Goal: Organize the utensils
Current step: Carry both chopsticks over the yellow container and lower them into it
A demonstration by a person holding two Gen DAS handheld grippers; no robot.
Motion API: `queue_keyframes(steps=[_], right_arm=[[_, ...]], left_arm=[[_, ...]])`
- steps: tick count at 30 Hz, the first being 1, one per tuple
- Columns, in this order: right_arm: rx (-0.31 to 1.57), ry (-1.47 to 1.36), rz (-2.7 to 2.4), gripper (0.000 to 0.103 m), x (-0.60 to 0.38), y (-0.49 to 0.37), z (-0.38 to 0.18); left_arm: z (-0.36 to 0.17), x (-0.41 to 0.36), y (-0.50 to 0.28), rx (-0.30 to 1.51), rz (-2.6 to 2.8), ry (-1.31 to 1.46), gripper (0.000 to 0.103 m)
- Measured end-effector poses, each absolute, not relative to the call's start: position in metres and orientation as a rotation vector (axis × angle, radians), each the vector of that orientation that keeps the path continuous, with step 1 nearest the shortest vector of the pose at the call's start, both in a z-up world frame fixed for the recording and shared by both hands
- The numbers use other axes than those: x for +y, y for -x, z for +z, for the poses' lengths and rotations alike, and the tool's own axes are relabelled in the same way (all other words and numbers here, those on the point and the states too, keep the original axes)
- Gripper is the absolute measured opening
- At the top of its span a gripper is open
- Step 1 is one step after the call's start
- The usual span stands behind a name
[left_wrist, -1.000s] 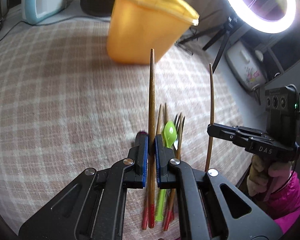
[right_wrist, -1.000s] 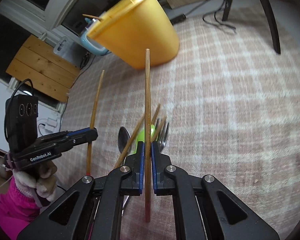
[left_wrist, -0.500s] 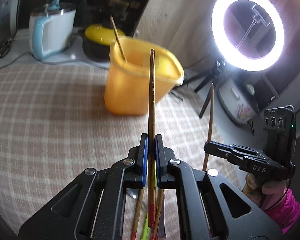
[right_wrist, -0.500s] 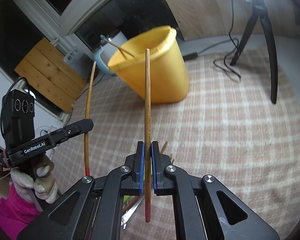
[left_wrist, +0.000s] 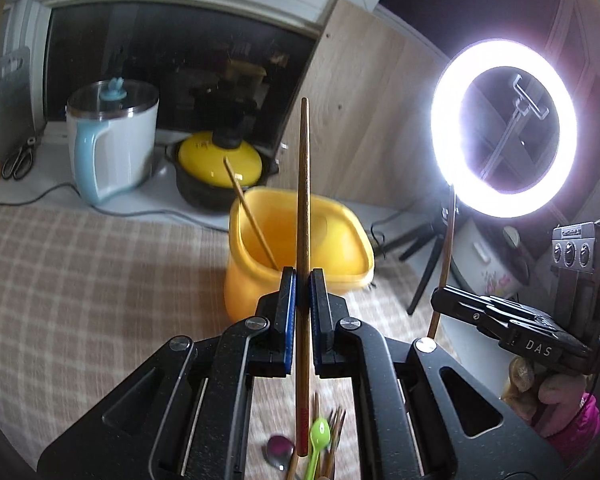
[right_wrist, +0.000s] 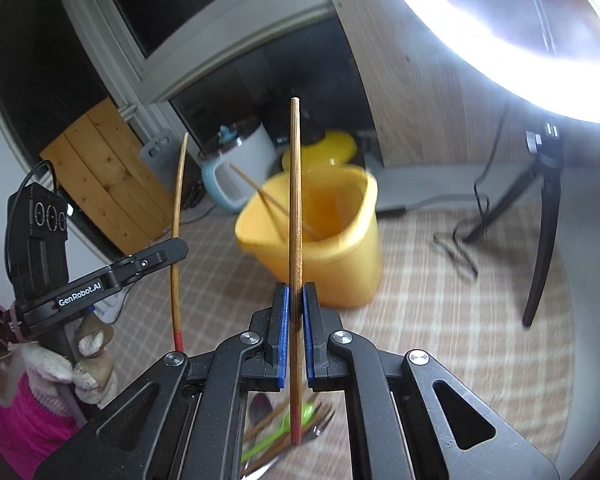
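Left wrist view | left tongs [left_wrist: 302,280] pinch one chopstick [left_wrist: 303,200], right tongs [right_wrist: 296,294] pinch another [right_wrist: 295,200] | yellow bucket [left_wrist: 340,264] waits ahead on tabletop [left_wrist: 80,280] | sticks could bump its rim and slip.

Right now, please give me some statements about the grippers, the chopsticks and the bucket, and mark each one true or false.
1. The left gripper is shut on a chopstick. True.
2. The right gripper is open and holds nothing. False: it is shut on its own chopstick.
3. The yellow bucket already has one chopstick leaning inside. True.
4. The bucket lies on its side. False: it stands upright on the checked cloth.
5. A green spoon is in the bucket. False: it lies on the cloth with other utensils, below the left gripper.
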State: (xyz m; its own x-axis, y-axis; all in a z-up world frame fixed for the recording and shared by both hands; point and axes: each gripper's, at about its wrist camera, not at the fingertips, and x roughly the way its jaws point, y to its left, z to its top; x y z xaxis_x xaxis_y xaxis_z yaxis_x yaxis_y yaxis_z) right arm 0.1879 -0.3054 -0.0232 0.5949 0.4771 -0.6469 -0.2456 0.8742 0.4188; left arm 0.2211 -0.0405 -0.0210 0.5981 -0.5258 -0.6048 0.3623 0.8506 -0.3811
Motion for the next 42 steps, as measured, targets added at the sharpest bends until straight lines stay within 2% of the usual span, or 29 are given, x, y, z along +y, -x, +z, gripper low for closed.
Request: queue_keyframes(steps=[15, 32, 42], right_arm=[[0.685, -0.21, 0.392, 0.005, -0.287, -0.248, 0.02], [0.651, -0.203, 0.303, 0.005, -0.284, -0.284, 0.013], [0.688, -0.202, 0.288, 0.005, -0.285, -0.29, -0.005]], left_arm=[[0.004, -0.049, -0.278, 0.671, -0.476, 0.256, 0.004], [-0.002, -0.063, -0.328, 0.624, -0.413, 0.27, 0.004], [-0.015, -0.07, -0.329, 0.634, -0.423, 0.24, 0.004]])
